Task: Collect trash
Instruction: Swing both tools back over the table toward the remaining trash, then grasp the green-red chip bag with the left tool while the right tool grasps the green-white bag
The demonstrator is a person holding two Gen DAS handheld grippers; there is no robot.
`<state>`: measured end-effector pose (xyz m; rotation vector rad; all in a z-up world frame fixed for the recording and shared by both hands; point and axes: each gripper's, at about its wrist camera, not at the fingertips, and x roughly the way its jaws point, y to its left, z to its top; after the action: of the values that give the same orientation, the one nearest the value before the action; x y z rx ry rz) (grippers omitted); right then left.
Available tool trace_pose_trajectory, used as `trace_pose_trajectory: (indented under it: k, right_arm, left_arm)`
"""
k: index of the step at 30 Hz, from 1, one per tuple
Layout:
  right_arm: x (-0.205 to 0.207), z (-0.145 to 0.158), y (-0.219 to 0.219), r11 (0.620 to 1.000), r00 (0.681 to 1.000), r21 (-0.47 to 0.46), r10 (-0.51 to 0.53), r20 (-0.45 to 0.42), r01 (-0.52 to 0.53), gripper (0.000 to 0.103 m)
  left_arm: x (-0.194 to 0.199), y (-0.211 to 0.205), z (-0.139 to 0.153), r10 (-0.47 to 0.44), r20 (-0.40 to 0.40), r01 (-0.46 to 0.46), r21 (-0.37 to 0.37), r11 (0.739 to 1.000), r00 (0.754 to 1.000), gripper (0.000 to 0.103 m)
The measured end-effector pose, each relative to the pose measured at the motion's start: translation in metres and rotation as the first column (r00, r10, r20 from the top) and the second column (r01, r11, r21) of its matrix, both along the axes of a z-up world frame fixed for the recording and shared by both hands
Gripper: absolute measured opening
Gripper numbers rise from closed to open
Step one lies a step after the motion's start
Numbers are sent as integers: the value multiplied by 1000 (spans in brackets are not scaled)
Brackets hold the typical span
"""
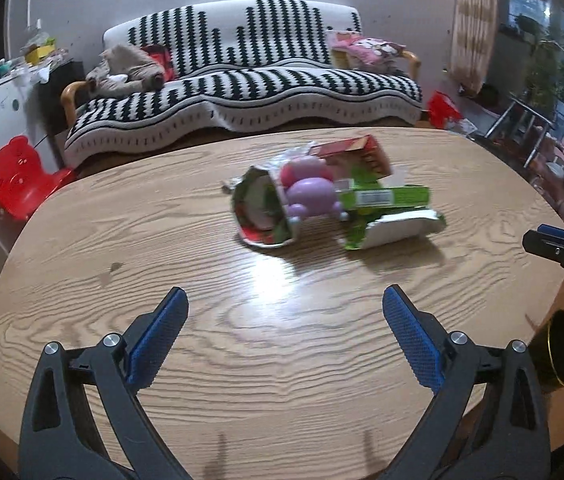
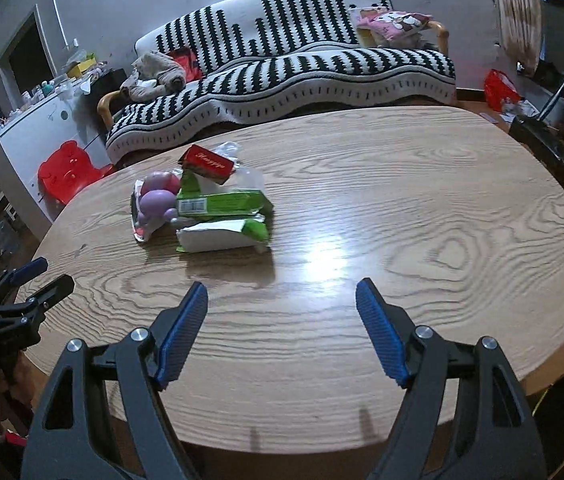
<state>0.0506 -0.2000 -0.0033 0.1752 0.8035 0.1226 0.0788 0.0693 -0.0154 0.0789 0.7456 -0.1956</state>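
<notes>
Both grippers, left and right, jaws apart and empty over table; trash pile upper left of right view, center-right of left view, long axis crosswise, roughly equidistant.

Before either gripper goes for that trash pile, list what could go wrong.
1. The pile is loosely stacked: the red box sits on top and could slide off when the green packs are pulled.
2. The rounded purple toy may roll across the table.
3. Both the left gripper and right gripper are open and aimed at one pile; they could collide.
</notes>
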Motion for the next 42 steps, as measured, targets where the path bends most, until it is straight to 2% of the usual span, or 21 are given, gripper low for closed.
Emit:
trace_pose_trajectory:
  k: [8, 12, 17, 22, 27, 31, 35, 37, 39, 40, 41, 42]
  right_arm:
    - [20, -10, 18, 999, 999, 2, 42, -14, -42, 74]
    - [37, -21, 27, 997, 997, -26, 76, -28, -77, 74]
    - [64, -45, 31, 994, 994, -62, 88, -60, -91, 74]
    - [87, -58, 36, 992, 993, -70, 97, -60, -101, 75]
    - [105, -68, 44, 989, 990, -81, 117, -75, -123, 75]
    - [114, -75, 57, 976, 986, -147, 148, -75, -158, 75]
    - [118, -76, 63, 973, 982, -144, 173, -72, -182, 74]
    - [120, -76, 66, 969, 978, -140, 196, -75, -205, 67]
    - [121, -76, 70, 964, 974, -147, 210, -84, -221, 49]
    - [120, -77, 72, 961, 972, -150, 219, -88, -230, 45]
    - [119, -76, 73, 959, 970, -157, 224, -90, -236, 31]
    - [118, -76, 75, 955, 967, -159, 238, -94, -251, 21]
  left_arm:
    - [15, 7, -10, 30, -19, -30, 10, 1000, 999, 95]
    - [37, 6, -25, 61, -44, -59, 43, 997, 997, 95]
    - [69, 4, -47, 92, -111, -92, 10, 996, 990, 95]
    - [95, -7, -58, 100, -99, -97, 33, 995, 990, 95]
    - [125, -2, -70, 131, -143, -135, -17, 991, 981, 95]
    - [146, 2, -79, 140, -190, -150, -42, 988, 972, 95]
    - [159, 3, -78, 143, -193, -159, -73, 985, 971, 96]
    - [164, 1, -77, 125, -193, -142, -78, 987, 973, 96]
    - [168, -1, -76, 106, -186, -122, -78, 989, 977, 96]
    - [167, -1, -76, 101, -183, -117, -81, 990, 978, 94]
    - [167, -1, -75, 95, -178, -111, -87, 990, 979, 91]
    - [166, -1, -74, 84, -180, -103, -99, 990, 980, 74]
